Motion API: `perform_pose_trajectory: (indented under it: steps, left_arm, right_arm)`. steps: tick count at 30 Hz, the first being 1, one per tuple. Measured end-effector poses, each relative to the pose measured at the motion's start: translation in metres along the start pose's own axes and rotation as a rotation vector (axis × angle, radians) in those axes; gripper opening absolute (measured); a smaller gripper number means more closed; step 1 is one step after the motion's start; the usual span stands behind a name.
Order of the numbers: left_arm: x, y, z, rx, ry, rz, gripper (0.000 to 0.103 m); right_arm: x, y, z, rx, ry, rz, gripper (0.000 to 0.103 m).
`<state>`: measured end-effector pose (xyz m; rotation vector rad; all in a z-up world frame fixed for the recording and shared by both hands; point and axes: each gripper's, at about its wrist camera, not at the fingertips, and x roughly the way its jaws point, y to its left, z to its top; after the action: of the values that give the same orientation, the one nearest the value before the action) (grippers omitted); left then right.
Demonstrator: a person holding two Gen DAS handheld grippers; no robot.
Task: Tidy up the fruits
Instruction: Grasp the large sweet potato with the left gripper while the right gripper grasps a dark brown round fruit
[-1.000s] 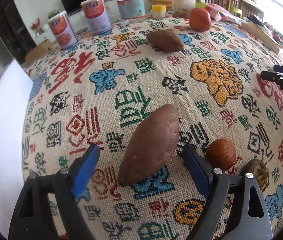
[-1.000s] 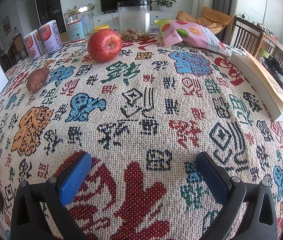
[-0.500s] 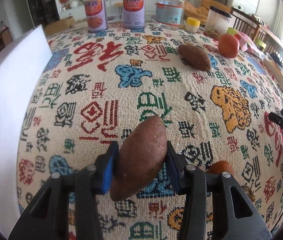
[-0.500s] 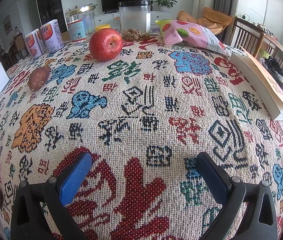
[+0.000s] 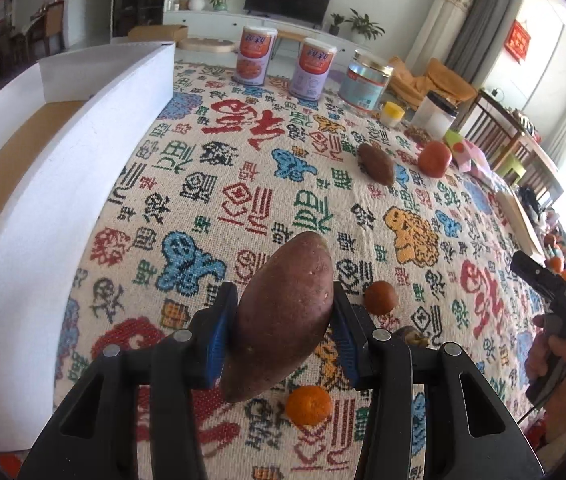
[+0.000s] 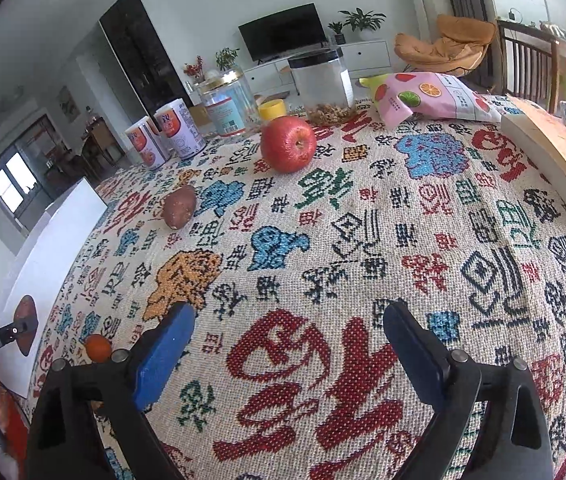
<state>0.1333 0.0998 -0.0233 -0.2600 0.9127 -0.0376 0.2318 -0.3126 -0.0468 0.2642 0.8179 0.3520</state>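
The left gripper [image 5: 285, 330] clamps a sweet potato [image 5: 283, 320] between its blue pads, lifted above the patterned tablecloth [image 5: 243, 184] beside a white box [image 5: 67, 168]. The right gripper [image 6: 287, 354], jaws closing on nothing, hovers over bare cloth, well short of the apple [image 6: 288, 144]

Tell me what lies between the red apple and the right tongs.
Nothing: in the right wrist view only bare patterned tablecloth runs from the red apple to the right tongs, whose jaws are closing on nothing.
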Motion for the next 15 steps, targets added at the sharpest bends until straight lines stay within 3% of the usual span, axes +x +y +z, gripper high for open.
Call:
perform_pose_trajectory:
  steps: [4, 7, 10, 15]
  left_arm:
    - [-0.026, 0.008, -0.016, -0.026, -0.011, -0.014, 0.047]
    - [-0.041, 0.018, -0.030, -0.036, -0.024, -0.010, 0.047]
    - [-0.052, 0.024, -0.044, -0.007, -0.033, 0.034, 0.047]
    - [-0.068, 0.039, -0.058, -0.013, -0.037, 0.031, 0.047]
  right_arm:
    - [-0.011, 0.036, -0.016, -0.057, 0.025, 0.230, 0.088]
    - [-0.006, 0.074, -0.040, -0.178, 0.085, 0.304, 0.078]
    - [0.010, 0.113, -0.064, -0.310, 0.147, 0.309, 0.071]
    - [0.049, 0.155, -0.091, -0.373, 0.231, 0.251, 0.062]
